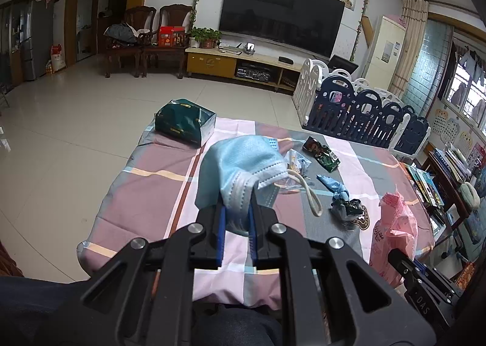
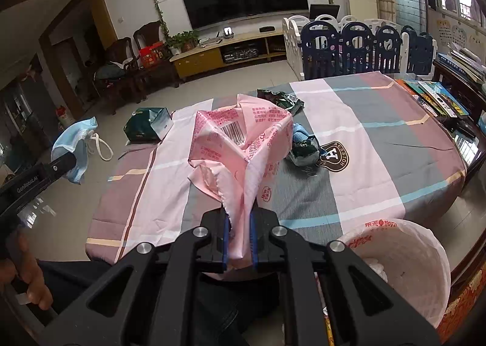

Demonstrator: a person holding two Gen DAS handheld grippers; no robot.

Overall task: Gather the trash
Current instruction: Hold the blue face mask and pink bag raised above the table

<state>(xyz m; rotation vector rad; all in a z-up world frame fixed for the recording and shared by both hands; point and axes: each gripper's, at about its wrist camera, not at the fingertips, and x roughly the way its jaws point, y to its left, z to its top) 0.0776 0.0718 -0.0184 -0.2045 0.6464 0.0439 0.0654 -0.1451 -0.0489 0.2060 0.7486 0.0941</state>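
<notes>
Below and right of the right gripper [image 2: 240, 224], clenched on a pink wrapper [image 2: 240, 145], stands the lined bin [image 2: 404, 258]; left gripper [image 1: 237, 209], farther off, grasps a blue mask [image 1: 243, 161].

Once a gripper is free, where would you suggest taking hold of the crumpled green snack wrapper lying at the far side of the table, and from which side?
Probably from above, pinching a raised fold. The green snack wrapper lies crumpled but low on the tablecloth, so its ridges stand up while its edges hug the cloth. It lies clear of the other litter.
</notes>
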